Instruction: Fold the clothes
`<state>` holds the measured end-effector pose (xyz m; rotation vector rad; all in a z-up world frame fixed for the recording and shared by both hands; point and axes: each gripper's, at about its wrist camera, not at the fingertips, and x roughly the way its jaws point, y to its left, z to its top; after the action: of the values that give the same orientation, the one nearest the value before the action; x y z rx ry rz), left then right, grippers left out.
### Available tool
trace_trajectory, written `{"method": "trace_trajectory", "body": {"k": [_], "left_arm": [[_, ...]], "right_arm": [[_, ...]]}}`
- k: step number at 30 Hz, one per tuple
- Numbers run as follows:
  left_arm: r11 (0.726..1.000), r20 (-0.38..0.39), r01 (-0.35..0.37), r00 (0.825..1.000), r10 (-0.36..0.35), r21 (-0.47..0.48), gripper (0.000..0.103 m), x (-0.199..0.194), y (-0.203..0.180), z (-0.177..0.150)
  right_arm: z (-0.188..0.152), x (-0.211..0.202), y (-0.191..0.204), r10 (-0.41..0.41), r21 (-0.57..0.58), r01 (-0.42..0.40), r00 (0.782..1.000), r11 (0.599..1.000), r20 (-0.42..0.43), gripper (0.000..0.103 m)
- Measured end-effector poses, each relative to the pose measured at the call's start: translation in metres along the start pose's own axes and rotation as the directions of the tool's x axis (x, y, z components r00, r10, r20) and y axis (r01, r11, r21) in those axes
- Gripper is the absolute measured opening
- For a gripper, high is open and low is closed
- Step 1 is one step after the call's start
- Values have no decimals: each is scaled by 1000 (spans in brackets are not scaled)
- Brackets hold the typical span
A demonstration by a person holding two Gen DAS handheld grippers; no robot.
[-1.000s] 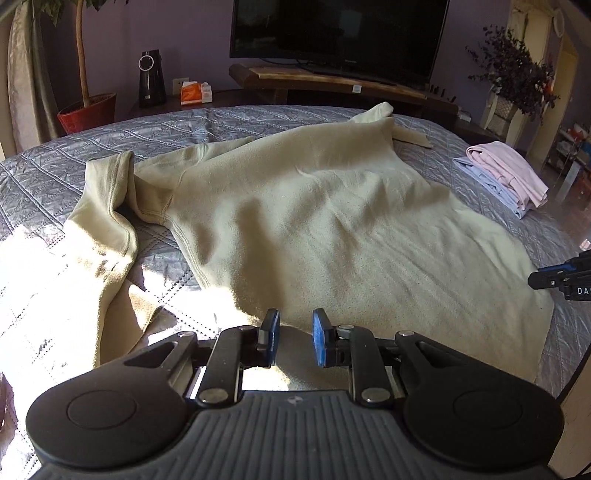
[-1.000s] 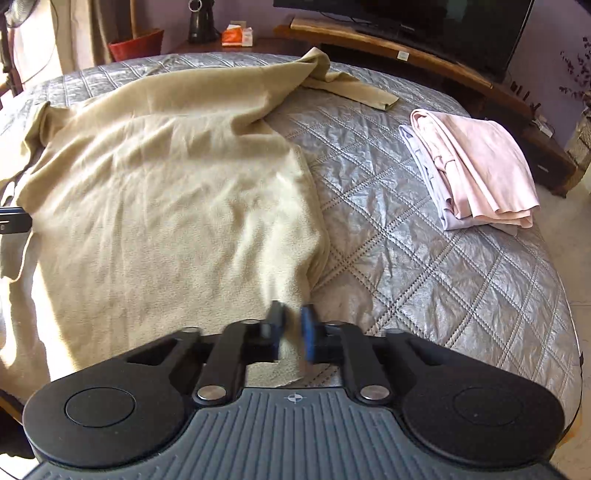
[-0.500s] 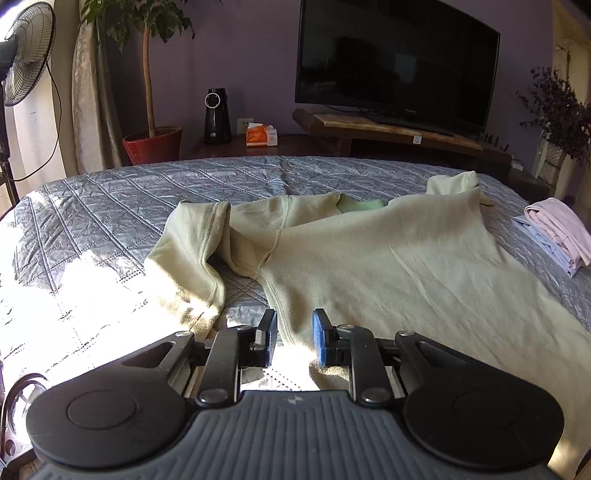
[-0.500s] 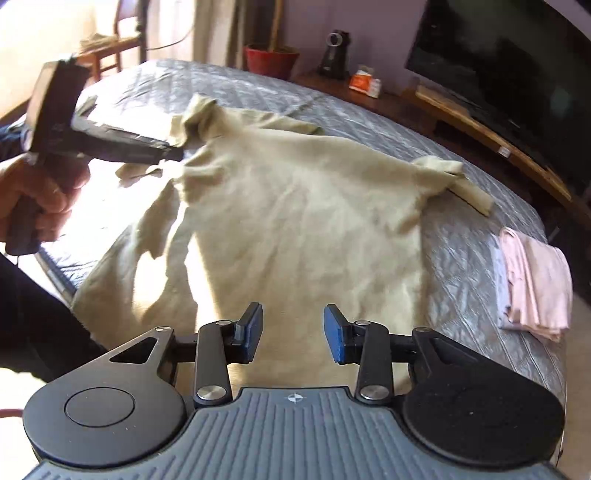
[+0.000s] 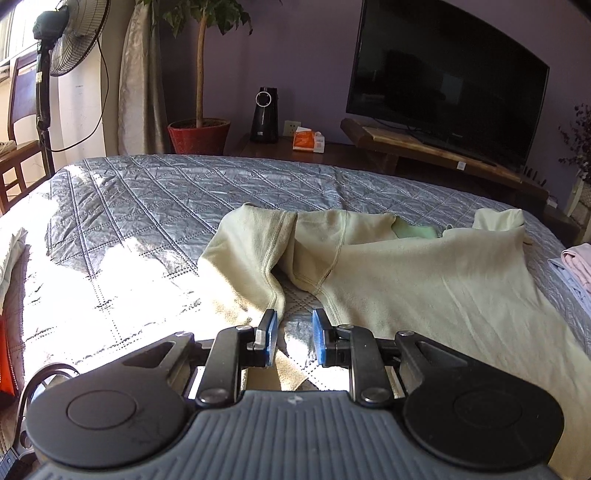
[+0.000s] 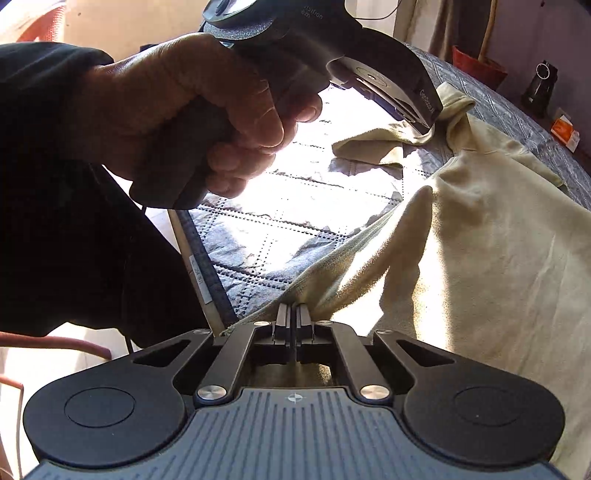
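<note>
Beige sweater [image 5: 424, 295], one, two tools [image 5: 293, 341] [image 6: 294, 325]

We saw a dark television [image 5: 447, 79] on a wooden stand [image 5: 436, 146] against the purple wall. Left of it sat an orange tissue box [image 5: 308, 139], a black cylindrical device [image 5: 264, 114] and a potted tree in a red pot [image 5: 199, 134]. A standing fan [image 5: 75, 33] stood by the window, near a wooden chair [image 5: 18, 110]. A quilted grey bedspread [image 5: 147, 199] covered the bed.
</note>
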<state>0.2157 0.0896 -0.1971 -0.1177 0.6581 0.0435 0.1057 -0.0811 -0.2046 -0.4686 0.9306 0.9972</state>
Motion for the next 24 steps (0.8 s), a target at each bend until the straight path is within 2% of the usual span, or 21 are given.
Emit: {"method": "trace_trajectory", "body": {"k": [6, 9, 10, 11, 12, 13, 15, 17, 18, 20, 21, 23, 24], "left_arm": [[1000, 9, -13, 1000, 14, -10, 19, -2, 1, 0], [1000, 12, -19, 1000, 19, -12, 19, -2, 1, 0], [1000, 11, -22, 1000, 22, -9, 19, -2, 1, 0], [1000, 10, -22, 1000, 22, -8, 19, -2, 2, 0], [1000, 6, -17, 1000, 17, -9, 19, -2, 2, 0], [1000, 1, -13, 1000, 13, -11, 19, -1, 2, 0], [1000, -4, -4, 1000, 4, 1, 18, 0, -1, -1], [1000, -2, 2, 1000, -2, 27, 19, 0, -6, -2], [999, -5, 7, 1000, -7, 33, 19, 1, -8, -3], [999, -12, 18, 1000, -18, 41, 19, 6, -11, -3], [999, -15, 24, 1000, -23, 45, 19, 8, -12, -3], [998, -22, 35, 999, -33, 53, 19, 12, -15, -3], [998, -26, 40, 999, -39, 57, 19, 14, -17, -3]], "right_arm": [[14, 16, 9, 52, 77, -56, 997, 995, 52, 2], [21, 17, 14, 155, 95, -161, 985, 982, 72, 3], [22, 11, 14, 163, 86, -170, 984, 982, 75, 12], [22, 3, 11, 176, 85, -183, 981, 980, 82, 16], [20, -8, 1, 194, 111, -205, 976, 973, 102, 20], [17, -22, -16, 191, 150, -211, 972, 966, 136, 30], [12, -51, -57, 110, 257, -165, 971, 952, 212, 47], [14, -75, -114, -67, 381, -38, 964, 924, 259, 49], [17, -83, -143, -167, 440, 37, 951, 897, 260, 49], [28, -92, -206, -354, 537, 189, 909, 822, 222, 51], [34, -92, -237, -400, 583, 217, 893, 783, 205, 51], [42, -87, -299, -433, 676, 210, 883, 706, 179, 51], [46, -81, -321, -446, 691, 224, 881, 688, 159, 51]]}}
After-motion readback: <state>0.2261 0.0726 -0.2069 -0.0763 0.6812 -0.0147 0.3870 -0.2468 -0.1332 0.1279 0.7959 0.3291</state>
